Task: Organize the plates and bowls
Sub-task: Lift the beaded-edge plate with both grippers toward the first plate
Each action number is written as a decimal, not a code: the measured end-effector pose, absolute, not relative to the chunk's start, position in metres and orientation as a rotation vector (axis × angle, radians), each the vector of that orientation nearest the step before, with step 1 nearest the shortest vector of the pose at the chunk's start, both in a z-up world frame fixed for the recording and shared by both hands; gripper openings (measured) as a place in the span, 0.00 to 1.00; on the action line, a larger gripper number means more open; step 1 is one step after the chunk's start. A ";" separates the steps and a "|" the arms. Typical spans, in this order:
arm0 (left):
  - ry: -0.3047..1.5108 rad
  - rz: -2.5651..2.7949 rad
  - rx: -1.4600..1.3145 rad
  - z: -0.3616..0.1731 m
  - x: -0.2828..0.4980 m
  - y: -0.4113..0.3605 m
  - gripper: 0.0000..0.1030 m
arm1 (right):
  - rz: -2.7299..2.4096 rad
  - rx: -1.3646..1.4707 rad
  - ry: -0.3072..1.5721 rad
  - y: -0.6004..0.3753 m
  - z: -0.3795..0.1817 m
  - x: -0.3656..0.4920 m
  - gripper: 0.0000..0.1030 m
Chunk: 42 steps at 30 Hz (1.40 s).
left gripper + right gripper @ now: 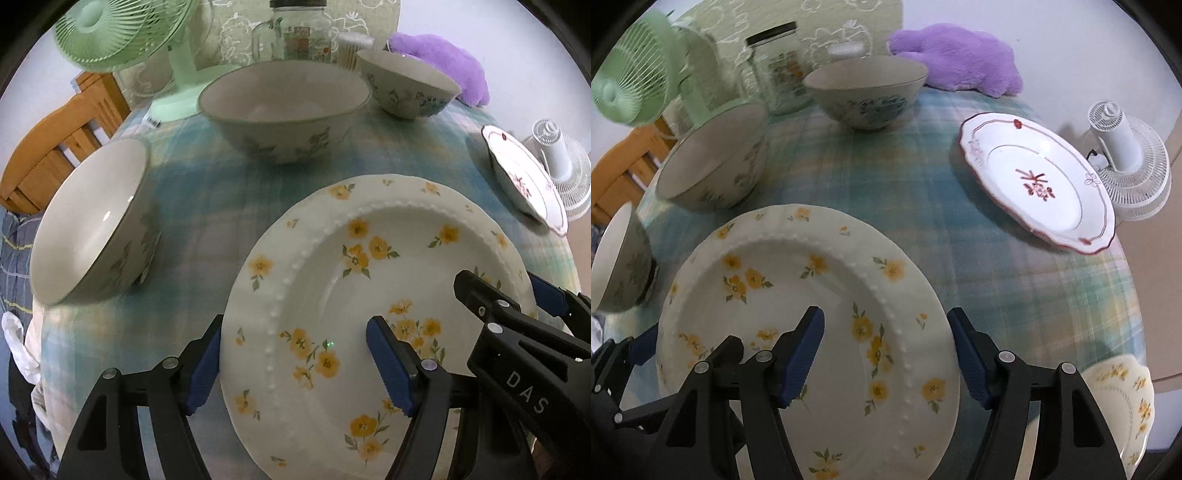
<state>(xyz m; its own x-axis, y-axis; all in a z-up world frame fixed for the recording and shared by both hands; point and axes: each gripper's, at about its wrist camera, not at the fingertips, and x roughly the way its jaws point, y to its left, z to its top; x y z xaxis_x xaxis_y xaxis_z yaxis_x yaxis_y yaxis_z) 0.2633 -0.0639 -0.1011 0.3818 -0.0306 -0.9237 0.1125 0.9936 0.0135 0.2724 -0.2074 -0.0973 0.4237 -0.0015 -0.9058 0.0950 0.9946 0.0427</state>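
Observation:
A large white plate with yellow flowers (369,295) (798,325) lies on the plaid tablecloth. My left gripper (295,354) is open and straddles the plate's left rim. My right gripper (886,350) is open and straddles its right rim; it also shows in the left wrist view (517,317). A white plate with red trim (1038,181) (524,184) lies to the right. Three bowls stand behind and left: a large one (284,107) (716,158), a blue-flowered one (410,85) (868,92), and a near-left one (96,221) (617,258).
A second yellow-flowered plate (1123,402) sits at the table's near right edge. A green fan (122,33), a glass jar (299,29) and a purple plush (960,59) stand at the back. A white fan (1126,158) lies off the right edge. A wooden chair (62,147) stands at the left.

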 end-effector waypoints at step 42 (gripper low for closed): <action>1.189 -0.164 0.062 -0.069 0.210 -0.035 0.75 | -0.098 0.041 1.158 -0.169 -0.058 0.212 0.67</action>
<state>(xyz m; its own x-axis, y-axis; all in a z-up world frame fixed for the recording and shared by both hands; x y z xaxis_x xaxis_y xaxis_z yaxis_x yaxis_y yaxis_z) 0.2098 -0.0353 -0.0687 0.3624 -0.0944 -0.9272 0.1601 0.9864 -0.0378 0.2120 -0.1692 -0.0578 0.3976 -0.0563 -0.9158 0.0986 0.9950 -0.0184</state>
